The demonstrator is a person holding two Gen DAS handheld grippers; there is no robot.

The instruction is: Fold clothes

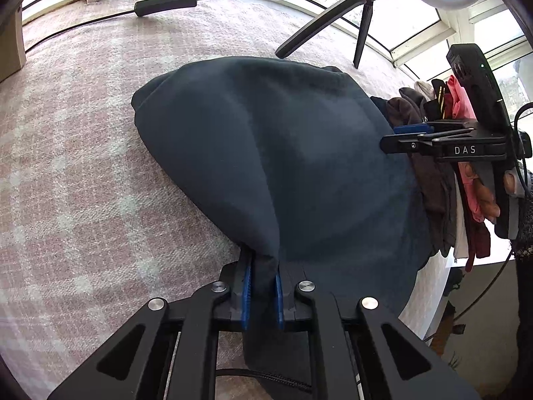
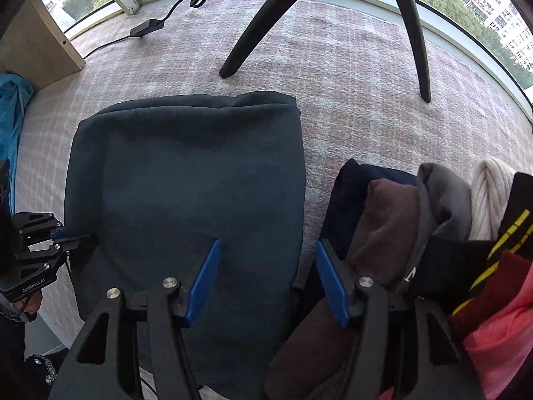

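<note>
Nearest us, our left claw (image 1: pixel 263 286) pinches a corner of the dark teal garment (image 2: pixel 186 180); our right claw (image 2: pixel 266 280) hangs apart above its near edge. The garment lies folded on the pink checked surface (image 2: pixel 349 76), beside stacked clothes (image 2: pixel 416 220).

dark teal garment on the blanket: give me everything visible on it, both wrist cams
The dark teal garment is a soft, matte, fleece-like fabric, already folded into a rough rectangle lying on the pink-and-white checked blanket. Its far edge is a rounded, slightly puckered fold. The left gripper is shut on a near corner, pulling a ridge of cloth up. The right gripper is open over its near right edge, which lies between the fingers. A pile of folded clothes lies just to its right.
</note>
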